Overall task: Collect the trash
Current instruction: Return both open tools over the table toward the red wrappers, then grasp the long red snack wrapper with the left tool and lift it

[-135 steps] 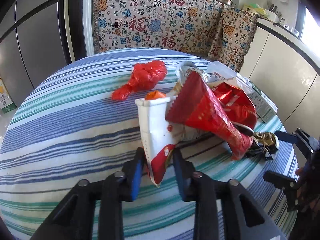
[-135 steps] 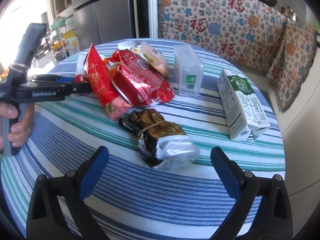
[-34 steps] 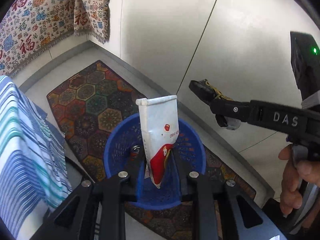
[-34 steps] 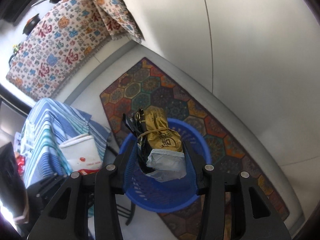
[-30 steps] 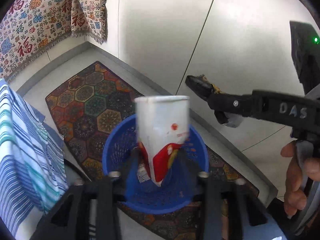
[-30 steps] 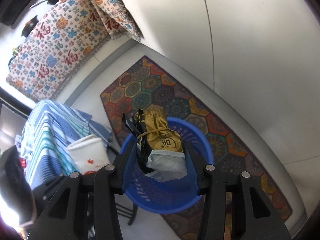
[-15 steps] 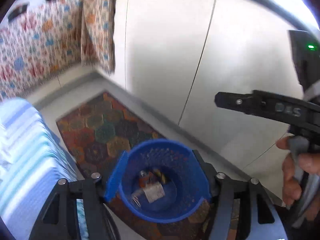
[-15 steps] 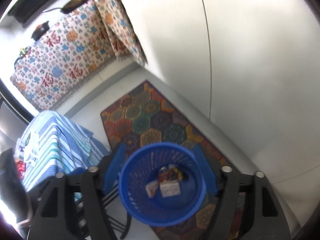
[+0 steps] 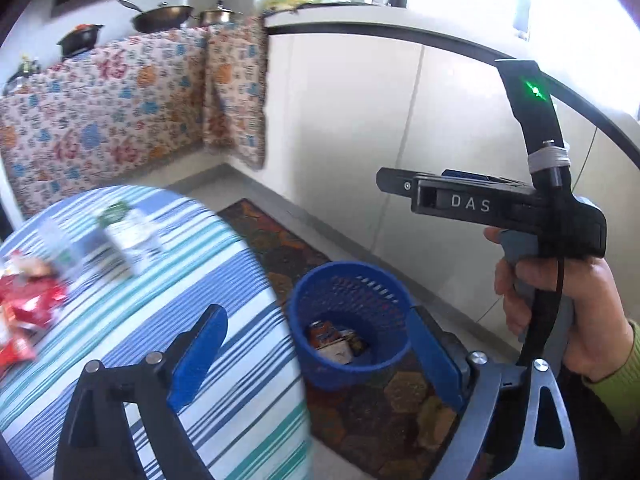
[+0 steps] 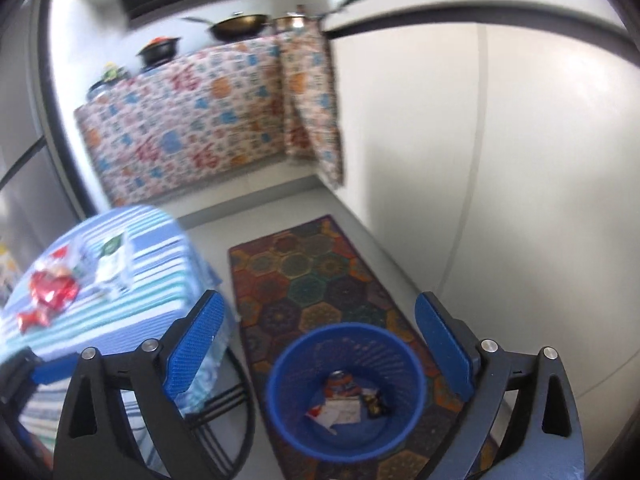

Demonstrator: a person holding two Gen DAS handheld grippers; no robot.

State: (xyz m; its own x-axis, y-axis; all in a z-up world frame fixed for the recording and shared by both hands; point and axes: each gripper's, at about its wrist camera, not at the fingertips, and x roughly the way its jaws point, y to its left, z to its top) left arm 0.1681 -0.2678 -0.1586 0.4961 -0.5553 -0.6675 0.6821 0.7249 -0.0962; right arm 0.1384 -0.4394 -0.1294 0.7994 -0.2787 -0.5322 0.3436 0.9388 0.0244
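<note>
A blue mesh trash basket [image 9: 390, 344] [image 10: 280, 384] stands on the patterned rug beside the round table. Wrappers [image 9: 332, 340] [image 10: 344, 404] lie at its bottom. My left gripper [image 9: 320, 344] is open and empty above the table edge and basket. My right gripper [image 10: 320, 344] is open and empty above the basket; it also shows from the side in the left wrist view [image 9: 460, 196]. Red snack bags [image 9: 24, 308] [image 10: 50, 288] and a white-green carton [image 9: 128, 236] [image 10: 112, 260] lie on the striped tablecloth [image 9: 160, 296] [image 10: 148, 280].
A hexagon-patterned rug [image 10: 312, 264] covers the floor by white cabinet fronts [image 9: 352, 128]. A floral cloth [image 10: 200, 120] hangs over the back counter with pans [image 10: 236, 24] on top. Black table legs [image 10: 224, 400] stand left of the basket.
Both grippers opened and dropped the white-red packet and the gold-black bag into the basket. Both then lifted and tilted up, bringing the table and kitchen into view.
</note>
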